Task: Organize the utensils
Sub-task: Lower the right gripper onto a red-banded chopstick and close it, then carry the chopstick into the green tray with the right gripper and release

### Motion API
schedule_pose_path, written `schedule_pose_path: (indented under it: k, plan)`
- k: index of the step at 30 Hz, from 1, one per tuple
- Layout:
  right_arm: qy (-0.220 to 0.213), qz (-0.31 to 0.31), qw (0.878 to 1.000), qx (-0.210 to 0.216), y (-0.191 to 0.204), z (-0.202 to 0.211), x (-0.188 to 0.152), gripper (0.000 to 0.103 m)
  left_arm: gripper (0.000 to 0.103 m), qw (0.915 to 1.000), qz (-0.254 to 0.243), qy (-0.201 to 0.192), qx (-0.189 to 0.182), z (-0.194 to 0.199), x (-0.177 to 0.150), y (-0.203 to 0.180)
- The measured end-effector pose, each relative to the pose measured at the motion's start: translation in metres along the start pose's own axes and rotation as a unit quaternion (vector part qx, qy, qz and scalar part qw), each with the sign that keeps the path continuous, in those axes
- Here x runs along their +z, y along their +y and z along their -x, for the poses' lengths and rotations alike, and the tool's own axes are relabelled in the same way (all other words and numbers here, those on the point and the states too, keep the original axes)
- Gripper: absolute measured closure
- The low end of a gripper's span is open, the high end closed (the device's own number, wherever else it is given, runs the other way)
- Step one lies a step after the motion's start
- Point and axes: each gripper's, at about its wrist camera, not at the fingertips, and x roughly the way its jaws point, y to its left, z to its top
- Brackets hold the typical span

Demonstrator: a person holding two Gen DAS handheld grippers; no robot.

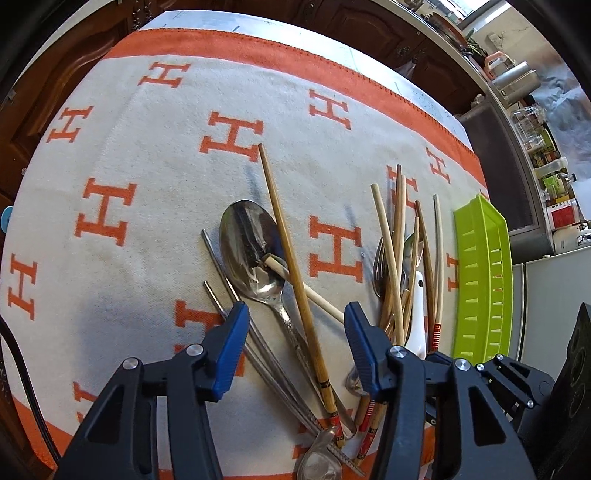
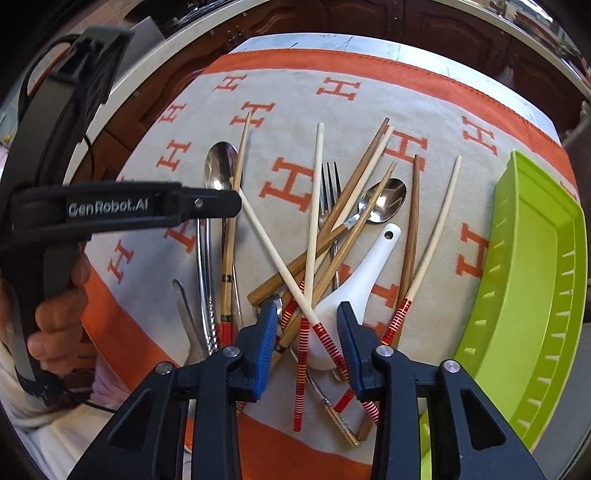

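A heap of utensils lies on an orange-and-white cloth (image 1: pixel 155 206). In the left wrist view a large metal spoon (image 1: pixel 251 251), a bamboo chopstick (image 1: pixel 291 266) and metal chopsticks (image 1: pixel 236 295) lie under my open, empty left gripper (image 1: pixel 295 332). In the right wrist view my right gripper (image 2: pixel 308 332) is open just above a white ceramic spoon (image 2: pixel 354 284) and crossed red-banded chopsticks (image 2: pixel 303 332). A fork (image 2: pixel 330 192), a small metal spoon (image 2: pixel 384 199) and brown chopsticks (image 2: pixel 354 177) lie beyond. A green tray (image 2: pixel 532 280) stands at the right.
The left gripper's body (image 2: pixel 122 206) and the hand holding it show at the left of the right wrist view. The green tray (image 1: pixel 480 273) also shows in the left wrist view. Dark wooden cabinets (image 1: pixel 332 18) stand beyond the table's far edge. A cluttered counter (image 1: pixel 535 122) is at the far right.
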Motion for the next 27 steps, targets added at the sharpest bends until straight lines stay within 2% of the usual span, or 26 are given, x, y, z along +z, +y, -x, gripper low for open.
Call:
schedule_pose_path:
  k: [3,5,10,11,17,27]
  plan:
    - [0.005,0.012,1.000,-0.004,0.000,-0.002,-0.004,0.074,0.053,1.0000,0.000,0.002,0.001,-0.005,0.001,-0.004]
    - [0.007,0.019,1.000,-0.005,0.000,-0.003,-0.005,0.080,0.055,1.0000,0.000,0.004,0.000,-0.008,0.002,-0.006]
    - [0.005,0.033,0.999,-0.003,0.000,-0.005,-0.006,0.086,0.062,0.9999,0.004,0.010,-0.002,-0.014,0.002,-0.008]
    - [0.004,0.038,0.999,-0.003,0.001,-0.005,-0.007,0.090,0.062,0.9999,0.005,0.011,-0.003,-0.016,0.002,-0.009]
    - [-0.006,0.062,0.998,-0.006,0.007,-0.004,-0.011,0.093,0.066,0.9999,0.009,0.005,-0.003,-0.017,0.002,-0.008]
    - [-0.031,0.020,0.999,0.017,-0.002,0.014,-0.013,0.098,0.067,0.9998,0.010,-0.007,-0.018,-0.006,0.000,-0.007]
